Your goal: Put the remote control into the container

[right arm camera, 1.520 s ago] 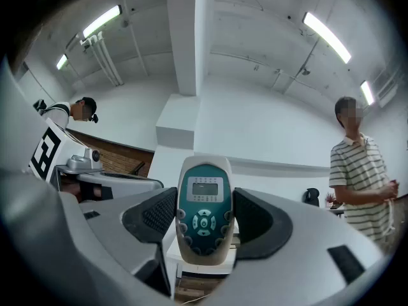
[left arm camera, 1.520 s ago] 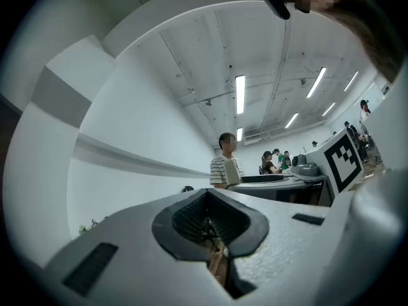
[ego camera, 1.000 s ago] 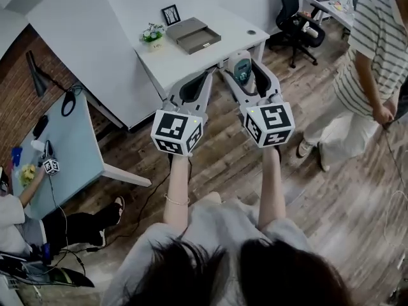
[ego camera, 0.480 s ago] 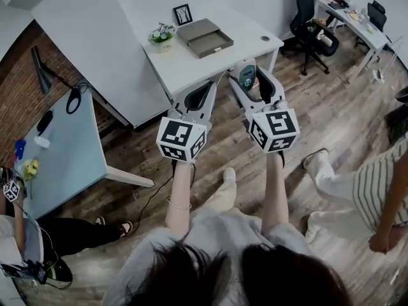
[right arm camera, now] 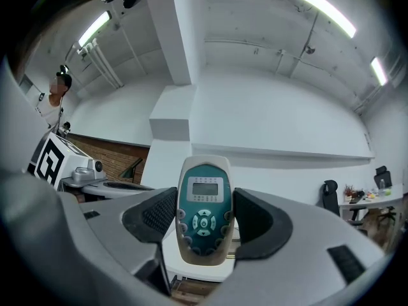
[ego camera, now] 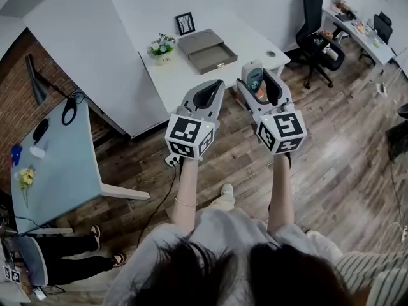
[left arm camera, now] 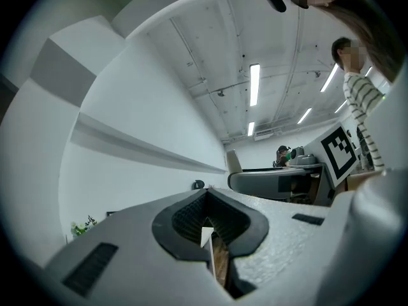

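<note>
White desk [ego camera: 185, 76] at the far side bears the grey container [ego camera: 207, 50]. Nearer, over the desk's near edge, the right gripper [ego camera: 257, 81] pinches the remote control [right arm camera: 204, 209] upright. The left gripper [left arm camera: 210, 225] has its jaws pressed together, empty.

White rectangular table [ego camera: 180, 70], far centre: grey box-shaped container [ego camera: 207, 50] on top; small potted flowers [ego camera: 162, 45] left of it; black picture frame [ego camera: 185, 23] behind. Black office chair [ego camera: 317, 27] far right.

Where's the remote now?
In the head view, the teal-and-white plastic remote control is clamped in the right hand-held gripper, near the white desk.
</note>
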